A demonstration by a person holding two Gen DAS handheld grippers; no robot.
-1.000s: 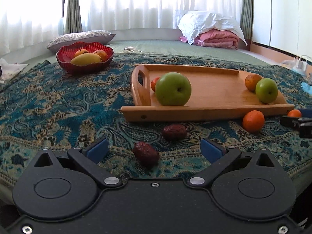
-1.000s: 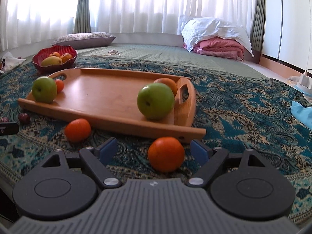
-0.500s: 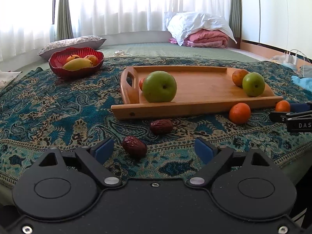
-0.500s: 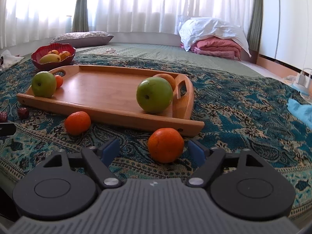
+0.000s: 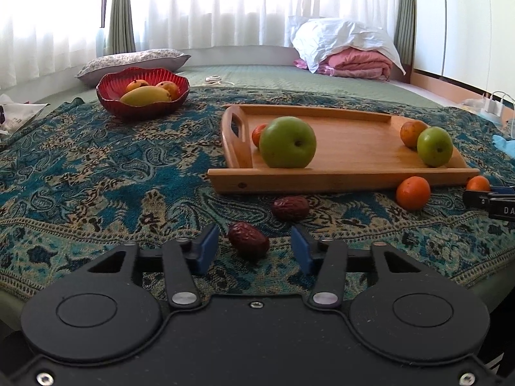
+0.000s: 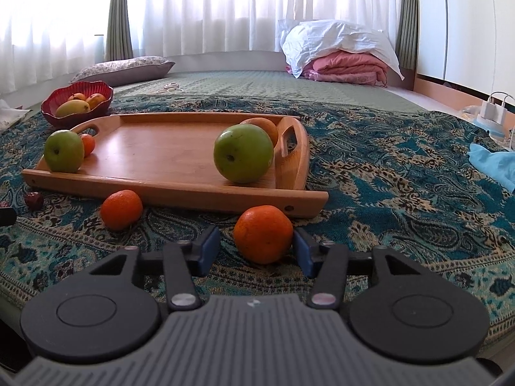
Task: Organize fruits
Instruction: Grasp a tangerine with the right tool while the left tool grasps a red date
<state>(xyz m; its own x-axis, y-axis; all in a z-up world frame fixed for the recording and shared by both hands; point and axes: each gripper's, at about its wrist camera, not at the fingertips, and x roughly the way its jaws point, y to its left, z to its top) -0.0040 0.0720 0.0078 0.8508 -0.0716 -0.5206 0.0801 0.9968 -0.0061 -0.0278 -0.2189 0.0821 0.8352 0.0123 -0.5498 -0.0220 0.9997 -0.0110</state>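
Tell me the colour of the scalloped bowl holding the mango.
Red scalloped bowl, clearest in the left wrist view.

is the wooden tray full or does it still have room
Mostly empty. The wooden tray holds two green apples and two small orange fruits near its ends; its middle is bare.

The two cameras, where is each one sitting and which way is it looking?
Left wrist: sits on the left gripper, low over the patterned cloth, facing the window; its closing blue fingers straddle a red date.
Right wrist: sits on the right gripper, facing the same way; its closing fingers straddle an orange.
Shared: the wooden tray with two green apples, and the red bowl.
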